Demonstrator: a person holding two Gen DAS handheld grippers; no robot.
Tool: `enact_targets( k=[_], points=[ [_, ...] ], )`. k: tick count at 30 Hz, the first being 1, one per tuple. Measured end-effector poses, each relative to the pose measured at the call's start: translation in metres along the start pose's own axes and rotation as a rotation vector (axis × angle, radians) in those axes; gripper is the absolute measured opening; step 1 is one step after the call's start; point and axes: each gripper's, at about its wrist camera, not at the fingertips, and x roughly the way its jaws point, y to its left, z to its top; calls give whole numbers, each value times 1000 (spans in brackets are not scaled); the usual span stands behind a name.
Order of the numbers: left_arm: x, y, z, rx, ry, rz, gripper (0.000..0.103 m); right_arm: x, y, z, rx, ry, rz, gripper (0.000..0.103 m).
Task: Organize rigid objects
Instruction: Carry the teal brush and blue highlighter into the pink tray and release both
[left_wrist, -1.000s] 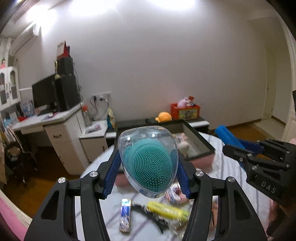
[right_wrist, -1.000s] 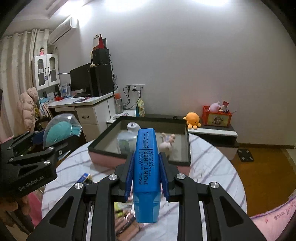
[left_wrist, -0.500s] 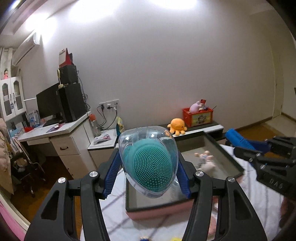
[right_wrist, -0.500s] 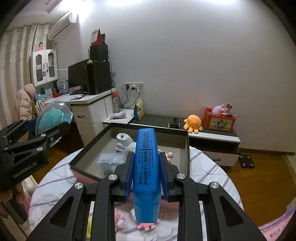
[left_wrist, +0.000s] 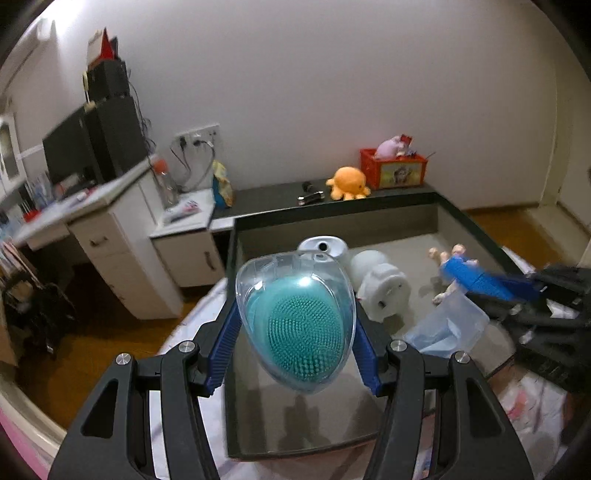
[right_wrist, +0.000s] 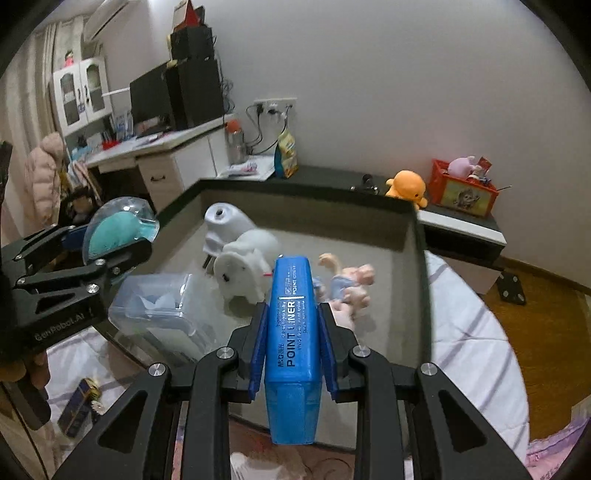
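Two items I held over the tray (right_wrist: 419, 258), for dropping in: left gripper (left_wrist: 297, 345) clamped on the cased brush (left_wrist: 301, 325), right gripper (right_wrist: 293, 336) clamped on the highlighter (right_wrist: 293, 332).

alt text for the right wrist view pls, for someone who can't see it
The right gripper clamps a blue highlighter over a dark-rimmed tray holding a white gadget, a small doll and a clear plastic box. At left, the left gripper holds a teal brush in a clear case.
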Motion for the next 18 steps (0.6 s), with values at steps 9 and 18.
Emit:
enact_targets(
  k=[9, 18],
  points=[
    [2, 7, 0, -21, 6, -18, 52, 26, 12, -2, -35, 79, -2, 27],
    [-27, 16, -3, -57, -41, -8, 88, 15, 8, -5, 30, 55, 13, 60]
  ],
)
